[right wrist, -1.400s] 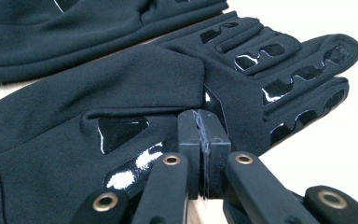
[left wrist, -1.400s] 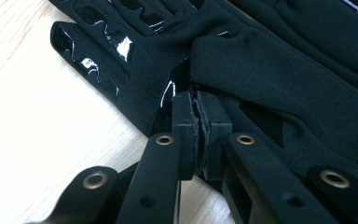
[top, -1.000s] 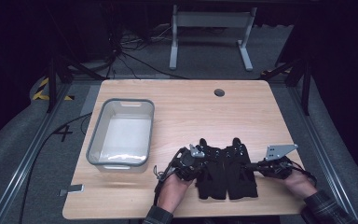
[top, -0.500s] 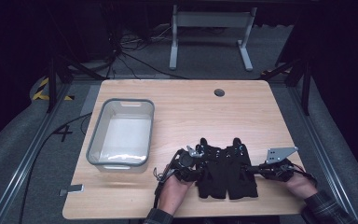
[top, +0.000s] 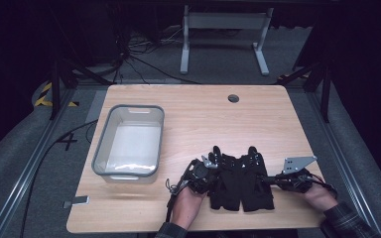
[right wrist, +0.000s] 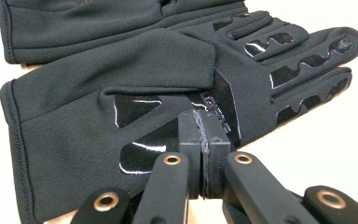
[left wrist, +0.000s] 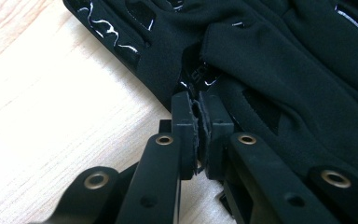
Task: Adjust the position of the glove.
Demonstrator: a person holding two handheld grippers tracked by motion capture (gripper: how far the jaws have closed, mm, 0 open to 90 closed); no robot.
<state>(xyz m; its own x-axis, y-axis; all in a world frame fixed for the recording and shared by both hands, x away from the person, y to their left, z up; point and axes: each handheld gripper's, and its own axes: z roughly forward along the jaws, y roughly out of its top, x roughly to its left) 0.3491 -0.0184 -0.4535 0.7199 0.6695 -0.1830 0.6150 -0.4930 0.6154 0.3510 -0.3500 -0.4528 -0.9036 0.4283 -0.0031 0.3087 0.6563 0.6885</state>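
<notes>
Two black gloves lie side by side near the table's front edge, fingers pointing away: the left glove (top: 225,182) and the right glove (top: 256,183). My left gripper (top: 212,173) comes in low at the left glove's (left wrist: 270,70) outer edge. Its jaws have just been closing, and the left gripper (left wrist: 196,100) now stands shut on a thin bit of that edge, with the fabric puckering toward the tips. My right gripper (top: 271,179) lies at the right glove's outer side. In its own view the right gripper (right wrist: 203,122) is shut, its tips against the right glove (right wrist: 121,84) with nothing between the pads.
A clear grey-rimmed bin (top: 138,107) stands on the wooden table (top: 203,119) at the left. There is a round cable hole (top: 233,98) near the back edge. A small grey piece (top: 77,202) lies at the front left corner. A white stand's legs (top: 223,22) are behind the table.
The left gripper has shifted slightly at the left glove's edge. The gloves and the right gripper lie as before.
</notes>
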